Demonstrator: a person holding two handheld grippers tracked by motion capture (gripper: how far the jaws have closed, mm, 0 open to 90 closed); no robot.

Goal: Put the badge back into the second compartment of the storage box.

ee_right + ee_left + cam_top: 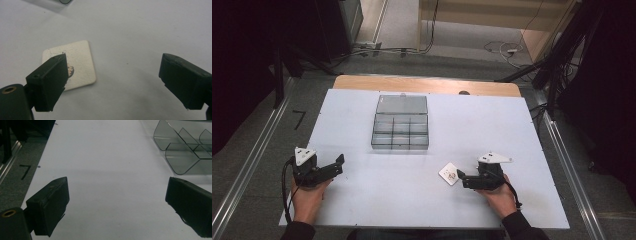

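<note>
Just beside right claw (113, 82): square card (75, 65).

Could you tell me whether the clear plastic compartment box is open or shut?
Open: the clear plastic compartment box has its lid folded back flat.

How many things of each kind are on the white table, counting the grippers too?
Grippers: 2, left gripper and right gripper
Clear compartment box: 1
Small white square card: 1
Total: 4
</note>
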